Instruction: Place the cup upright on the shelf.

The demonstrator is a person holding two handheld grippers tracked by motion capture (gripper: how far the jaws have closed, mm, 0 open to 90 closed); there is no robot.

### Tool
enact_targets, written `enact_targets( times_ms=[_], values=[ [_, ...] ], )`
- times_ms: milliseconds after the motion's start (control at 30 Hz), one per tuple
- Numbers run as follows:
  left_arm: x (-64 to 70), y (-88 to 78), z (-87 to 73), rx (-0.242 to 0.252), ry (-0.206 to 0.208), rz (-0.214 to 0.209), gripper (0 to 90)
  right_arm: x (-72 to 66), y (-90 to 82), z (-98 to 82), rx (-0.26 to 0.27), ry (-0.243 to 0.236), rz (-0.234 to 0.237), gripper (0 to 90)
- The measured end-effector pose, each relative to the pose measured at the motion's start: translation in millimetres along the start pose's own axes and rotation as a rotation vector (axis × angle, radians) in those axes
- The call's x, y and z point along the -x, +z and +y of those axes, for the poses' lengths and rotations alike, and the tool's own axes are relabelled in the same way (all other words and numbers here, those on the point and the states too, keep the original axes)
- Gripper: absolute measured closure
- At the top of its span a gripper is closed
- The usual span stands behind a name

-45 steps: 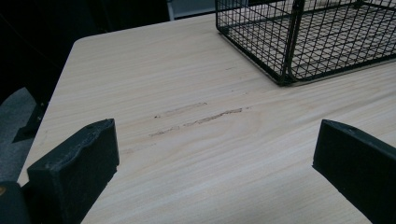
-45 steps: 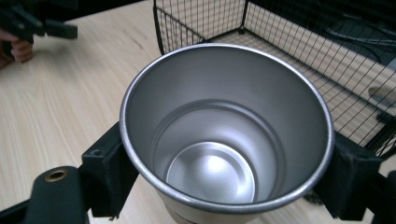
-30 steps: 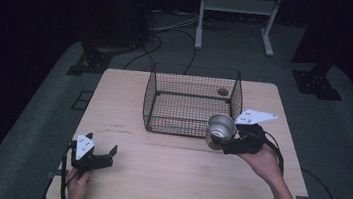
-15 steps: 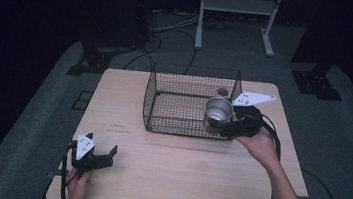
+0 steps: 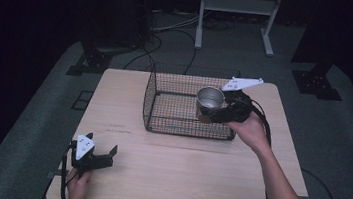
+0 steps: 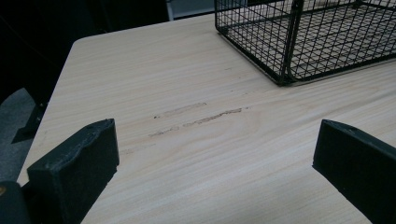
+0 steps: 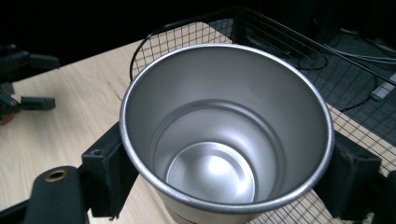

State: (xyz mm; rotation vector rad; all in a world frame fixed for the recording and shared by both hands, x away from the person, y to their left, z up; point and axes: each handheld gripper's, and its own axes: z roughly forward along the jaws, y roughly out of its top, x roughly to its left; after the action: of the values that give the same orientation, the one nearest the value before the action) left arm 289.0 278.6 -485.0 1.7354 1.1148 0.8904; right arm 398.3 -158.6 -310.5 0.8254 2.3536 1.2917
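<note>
High view, left to right: the left gripper (image 5: 91,154) rests on the near left corner of the table (image 5: 180,180), jaws spread wide with nothing between them; the left gripper view looks across bare wood toward a corner of the wire basket (image 6: 308,42). At the table's middle stands the wire basket (image 5: 173,107), open at the top. Farther right, the right gripper (image 5: 213,115) clamps a metal cup (image 5: 210,99) by its sides and holds it, mouth up, above the basket's right part, clear of the mesh floor. In the right gripper view the metal cup (image 7: 224,140) is empty, its rim wider than the black jaws that press on its wall from either side.

The risk, as I judge it, lies in the smooth, tapered wall: a slack grip or a quick tilt could let the cup slide out and drop hard onto the wire. Lowering it too near the right wall could catch the cup's base or the jaws on the basket's rim and tip the cup or shove the basket.
</note>
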Motion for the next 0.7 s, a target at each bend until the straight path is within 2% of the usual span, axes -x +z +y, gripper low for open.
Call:
enact_targets(
  times_ms=[433,500,700],
  values=[
    [0.3,-0.1,-0.1,0.001,0.001,0.000,0.0,11.3,20.2,20.6,-0.027,-0.004,-0.022,17.8],
    [-0.4,-0.4,0.0,0.000,0.001,0.001,0.0,13.2,24.4,23.3,-0.027,0.013,-0.018,17.8],
    [-1.0,-1.1,-0.2,0.008,-0.014,-0.002,0.0,20.8,41.6,29.3,-0.058,0.018,-0.027,17.8]
  ],
)
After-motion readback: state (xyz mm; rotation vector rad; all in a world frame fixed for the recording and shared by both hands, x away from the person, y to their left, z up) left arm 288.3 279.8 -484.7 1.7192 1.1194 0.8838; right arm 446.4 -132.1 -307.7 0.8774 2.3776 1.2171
